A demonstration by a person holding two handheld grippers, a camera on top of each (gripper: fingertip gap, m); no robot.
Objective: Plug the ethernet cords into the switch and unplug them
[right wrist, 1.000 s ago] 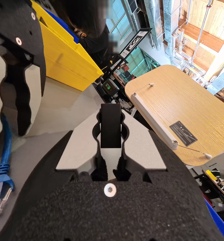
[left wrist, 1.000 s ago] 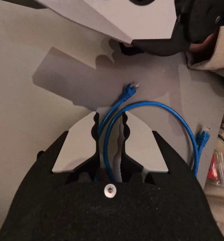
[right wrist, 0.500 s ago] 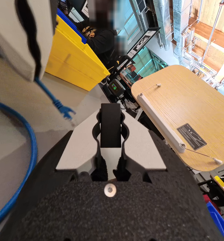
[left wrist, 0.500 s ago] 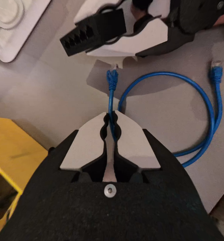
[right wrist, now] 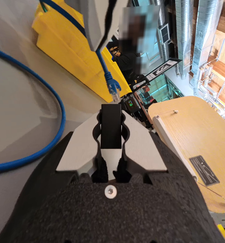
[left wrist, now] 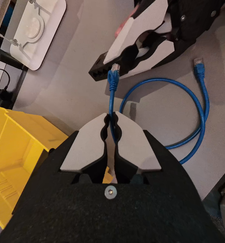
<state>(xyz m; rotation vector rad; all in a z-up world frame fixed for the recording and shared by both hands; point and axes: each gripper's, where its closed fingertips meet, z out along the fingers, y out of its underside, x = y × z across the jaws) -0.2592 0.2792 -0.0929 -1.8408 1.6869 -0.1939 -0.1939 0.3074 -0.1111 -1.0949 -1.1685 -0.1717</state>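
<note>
- The left gripper [left wrist: 110, 115], with black body and pale grey finger pads, has its jaws pinched narrow on the blue ethernet cord [left wrist: 111, 101], gripping the round cable a short way behind its end
- From that grip the cord runs straight ahead along the gripper's own axis and ends in a blue-booted plug with a clear plastic tip [left wrist: 113, 73], held up off the grey table top [left wrist: 72, 81]
- The right gripper [right wrist: 110, 111] has its jaws clamped on the small black rectangular network switch [right wrist: 110, 126]; in the left wrist view that switch [left wrist: 102, 71] sticks out past the pads with its row of dark ports facing down and left
- The relation that matters: the plug tip sits just at the switch's port face, overlapping it in the left wrist view and just above its end in the right wrist view [right wrist: 114, 94]; I cannot tell whether it touches, and it does not look seated
- The plug's long axis looks angled to the line of ports, so my guess is the next move needs it squared to one opening before pushing in
- The rest of the cord loops over the table on the right, and its second plug [left wrist: 199, 65] lies free, near the right gripper
- A yellow plastic bin [left wrist: 17, 144] stands by the left gripper, clear of the work
</note>
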